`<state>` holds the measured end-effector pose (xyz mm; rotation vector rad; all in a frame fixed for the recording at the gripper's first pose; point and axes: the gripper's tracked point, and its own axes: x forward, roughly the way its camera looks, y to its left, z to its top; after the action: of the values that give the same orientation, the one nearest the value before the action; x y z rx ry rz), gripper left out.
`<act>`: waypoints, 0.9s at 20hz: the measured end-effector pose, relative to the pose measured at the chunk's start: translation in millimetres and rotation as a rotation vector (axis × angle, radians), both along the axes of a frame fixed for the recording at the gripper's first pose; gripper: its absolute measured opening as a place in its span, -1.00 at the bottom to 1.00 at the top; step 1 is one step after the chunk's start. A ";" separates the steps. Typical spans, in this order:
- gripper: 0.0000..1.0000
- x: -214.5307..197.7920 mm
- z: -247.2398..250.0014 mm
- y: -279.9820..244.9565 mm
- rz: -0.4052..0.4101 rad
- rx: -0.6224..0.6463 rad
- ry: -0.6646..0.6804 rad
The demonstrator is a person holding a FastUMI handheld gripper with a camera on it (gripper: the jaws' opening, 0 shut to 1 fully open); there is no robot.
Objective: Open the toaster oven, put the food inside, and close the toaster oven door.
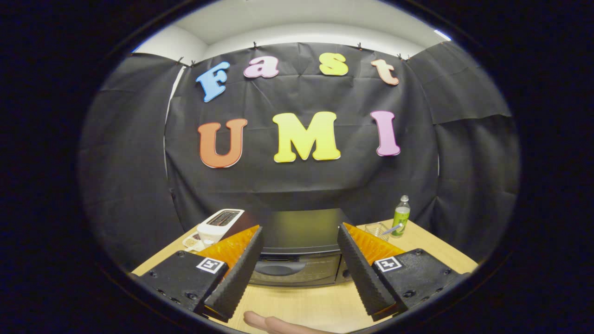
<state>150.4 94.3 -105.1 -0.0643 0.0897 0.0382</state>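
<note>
A dark toaster oven (299, 250) stands on the wooden table (427, 246) just ahead of my fingers, its door shut and the handle (278, 270) across the door's front. My gripper (299, 234) hovers above and in front of it, open wide, with nothing between the fingers. A pale pink sausage-like piece of food (274, 323) lies on the table below the fingers, close to me.
A white slot toaster (219, 224) stands left of the oven with a small dish (191, 241) beside it. To the right are a clear glass (377, 229) with a spoon and a green bottle (401, 216). Black cloth walls the booth behind.
</note>
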 end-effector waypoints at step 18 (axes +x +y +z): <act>1.00 68.2 -107.8 19.7 -0.029 -0.070 0.194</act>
<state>218.6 114.0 -212.9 -0.1290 0.2863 0.0125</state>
